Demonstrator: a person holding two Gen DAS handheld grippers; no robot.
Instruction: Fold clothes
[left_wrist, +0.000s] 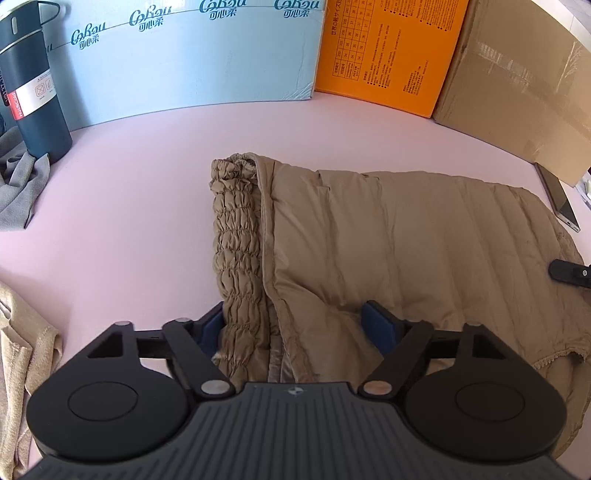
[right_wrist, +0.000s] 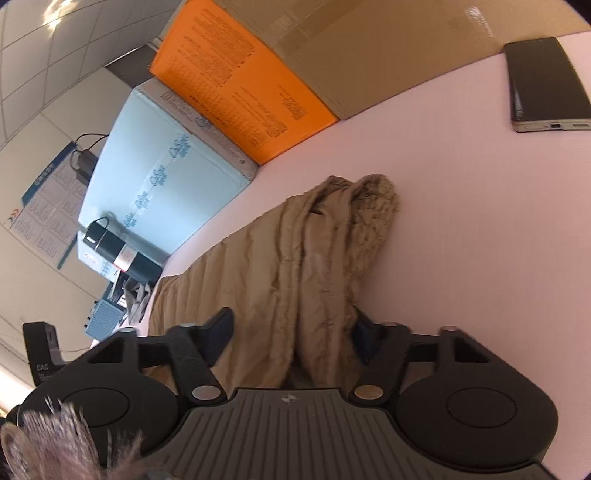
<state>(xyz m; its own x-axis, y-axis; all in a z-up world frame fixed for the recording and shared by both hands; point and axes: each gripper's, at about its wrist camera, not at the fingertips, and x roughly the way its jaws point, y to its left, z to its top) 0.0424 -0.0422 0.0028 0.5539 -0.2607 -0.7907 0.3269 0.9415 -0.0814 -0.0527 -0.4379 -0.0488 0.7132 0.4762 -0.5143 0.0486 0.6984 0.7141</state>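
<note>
A tan quilted down garment (left_wrist: 388, 240) lies folded on the pink table (left_wrist: 129, 184), its elastic gathered waistband (left_wrist: 236, 240) along the left edge. My left gripper (left_wrist: 295, 325) is open, its jaws wide apart around the garment's near waistband corner. My right gripper (right_wrist: 291, 332) is open, its jaws straddling the garment's other end (right_wrist: 317, 266), where the bunched edge (right_wrist: 373, 206) lies on the table. A black part of the right gripper (left_wrist: 570, 275) shows at the right edge of the left wrist view.
At the back stand a light blue box (left_wrist: 192, 55), an orange box (left_wrist: 388, 51) and a cardboard box (left_wrist: 517, 81). A dark flask (left_wrist: 33, 85) stands far left beside a grey cloth (left_wrist: 22, 184). A beige garment (left_wrist: 22, 350) lies near left. A phone (right_wrist: 543, 81) lies right.
</note>
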